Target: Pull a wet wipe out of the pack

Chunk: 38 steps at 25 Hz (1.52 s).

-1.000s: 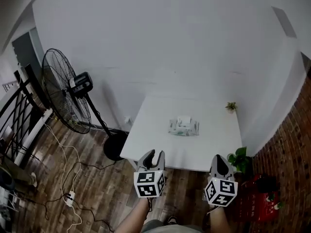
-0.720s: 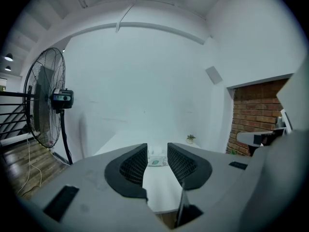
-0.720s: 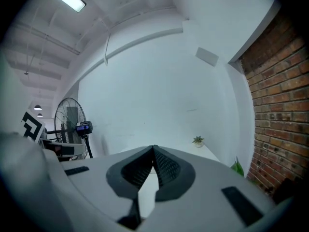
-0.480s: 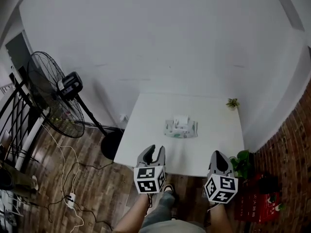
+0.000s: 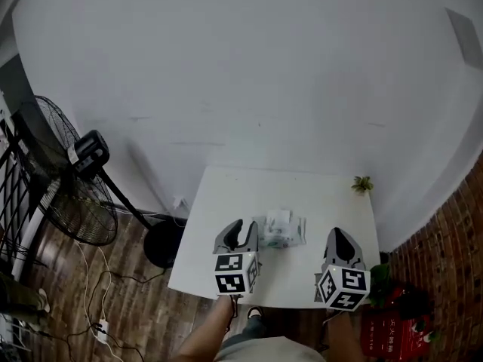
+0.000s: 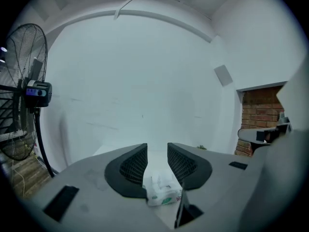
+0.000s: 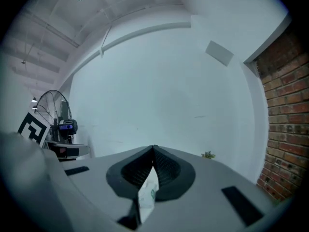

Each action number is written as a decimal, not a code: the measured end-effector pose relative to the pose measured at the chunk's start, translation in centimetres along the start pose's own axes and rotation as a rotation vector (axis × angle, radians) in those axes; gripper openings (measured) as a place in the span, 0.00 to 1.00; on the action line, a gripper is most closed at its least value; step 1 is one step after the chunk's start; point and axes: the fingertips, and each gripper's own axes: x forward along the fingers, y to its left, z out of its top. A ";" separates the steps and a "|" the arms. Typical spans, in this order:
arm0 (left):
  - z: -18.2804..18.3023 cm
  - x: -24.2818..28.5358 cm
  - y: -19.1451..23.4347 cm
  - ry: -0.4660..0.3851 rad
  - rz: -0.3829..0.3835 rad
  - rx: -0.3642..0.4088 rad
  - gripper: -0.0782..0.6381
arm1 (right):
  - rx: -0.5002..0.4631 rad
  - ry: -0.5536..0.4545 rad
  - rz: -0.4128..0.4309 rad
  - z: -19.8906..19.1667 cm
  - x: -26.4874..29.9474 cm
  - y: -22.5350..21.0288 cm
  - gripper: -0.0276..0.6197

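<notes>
One wipe pack (image 5: 281,231) just ahead of left gripper (image 5: 243,226), released | right gripper (image 5: 336,234) clenched, empty | step: approach | next: pinch wipe (image 5: 279,217)

I have closed in on the desk (image 5: 332,202). My left tongs (image 5: 243,228) are now near the wipe pack (image 5: 281,231), and my right tongs (image 5: 337,237) are over the desk's near edge.

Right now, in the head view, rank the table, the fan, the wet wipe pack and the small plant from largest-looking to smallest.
1. table
2. fan, partly cut off at the picture's left edge, so its rank is less sure
3. wet wipe pack
4. small plant
</notes>
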 end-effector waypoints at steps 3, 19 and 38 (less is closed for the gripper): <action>0.7 2.9 1.1 0.004 -0.014 -0.004 0.29 | -0.002 0.007 -0.010 0.4 2.9 0.2 0.04; -0.7 10.7 3.3 0.092 -0.023 -0.017 0.29 | 0.033 0.117 -0.020 -1.6 10.8 -0.8 0.04; -3.7 13.3 -1.8 0.200 -0.012 0.037 0.29 | 0.104 0.217 -0.018 -5.6 12.4 -7.9 0.04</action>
